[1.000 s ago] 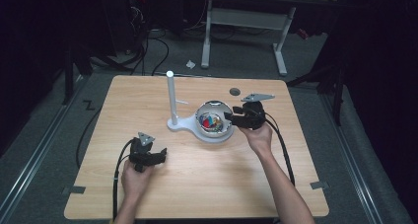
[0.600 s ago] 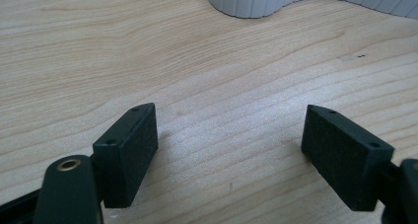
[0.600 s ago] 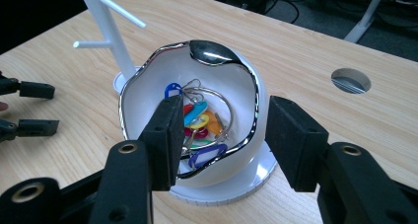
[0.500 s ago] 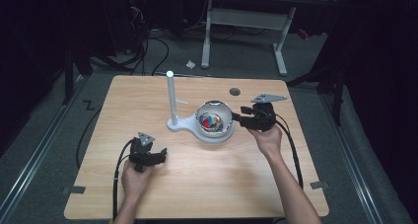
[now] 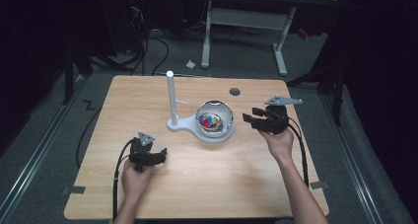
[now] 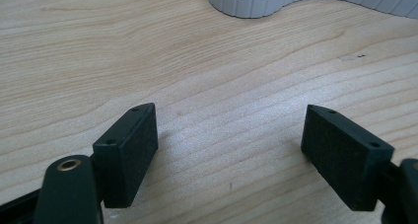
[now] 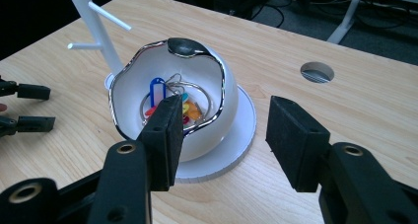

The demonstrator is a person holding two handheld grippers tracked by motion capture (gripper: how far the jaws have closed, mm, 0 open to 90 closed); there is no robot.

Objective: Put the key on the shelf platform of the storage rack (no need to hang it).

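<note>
Surveying largest first: the wooden tabletop carries a white stand, an upright post with short pegs on a base whose round end seats a white bowl with a wavy chrome rim. A small round grommet hole sits behind the bowl.

Right tongs hover just right of the bowl, apart from it, aimed at its side; jaws have just been opening and stand released, nothing between them. In the right gripper view the bowl lies just ahead of the jaws. Left tongs rest low over bare tabletop near the front left, released and empty; the stand's ribbed base edge lies ahead of them.

Task's things: coloured key tags on wire rings, blue one uppermost, heaped inside the bowl. Count unclear — the pile overlaps.

Progress, judged: early. Pegs bare, all tags in the bowl, none gripped. Left to do, probably: pick a ring out and hang it on a peg.
</note>
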